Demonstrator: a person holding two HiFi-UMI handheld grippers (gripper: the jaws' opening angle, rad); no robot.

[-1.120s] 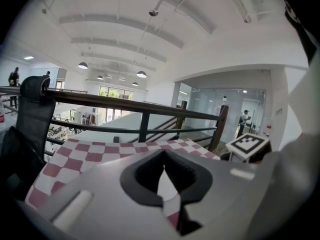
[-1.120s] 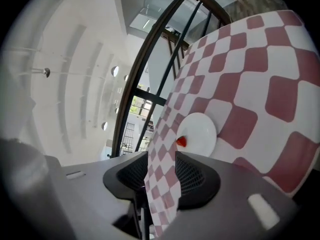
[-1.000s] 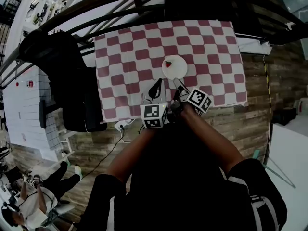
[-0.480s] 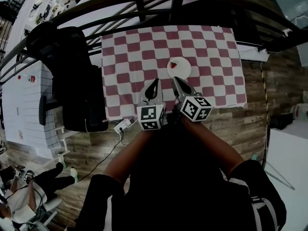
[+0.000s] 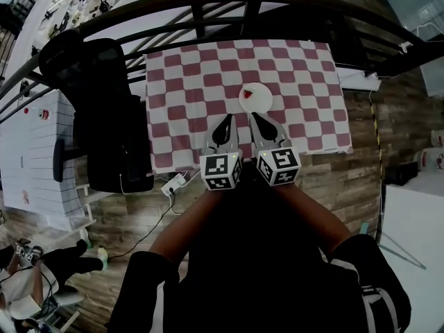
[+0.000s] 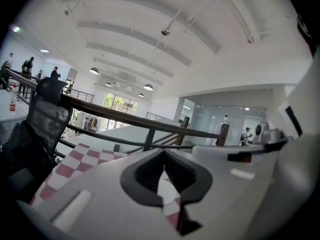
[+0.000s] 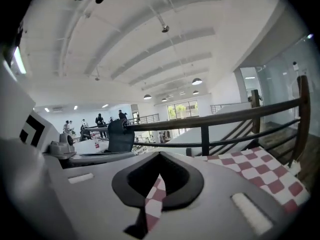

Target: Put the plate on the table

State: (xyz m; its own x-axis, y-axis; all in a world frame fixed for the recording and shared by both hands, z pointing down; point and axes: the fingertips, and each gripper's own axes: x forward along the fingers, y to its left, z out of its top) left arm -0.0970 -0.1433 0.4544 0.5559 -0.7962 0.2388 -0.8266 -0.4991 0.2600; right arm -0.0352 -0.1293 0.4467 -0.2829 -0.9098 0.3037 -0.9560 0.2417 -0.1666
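A white plate [image 5: 255, 98] with a small red bit [image 5: 248, 94] on it lies flat on the table's red-and-white checked cloth [image 5: 187, 89], right of the middle. Both grippers hover side by side over the near edge of the table, short of the plate and apart from it. My left gripper [image 5: 225, 121] is shut and empty; its tips meet in the left gripper view [image 6: 164, 154], with only cloth showing behind them. My right gripper [image 5: 255, 117] is shut too, with nothing between its jaws [image 7: 160, 157].
A black office chair [image 5: 104, 109] stands against the table's left side. A dark railing [image 5: 208, 5] runs behind the table. On the wooden floor near the front left corner lie a power strip and cable [image 5: 173, 182]. A white desk [image 5: 31, 151] is further left.
My right gripper has left the plate's near rim, closed, rolled its marker cube upward and drawn back toward me. The left gripper has pulled back a little as well. The plate stays put.
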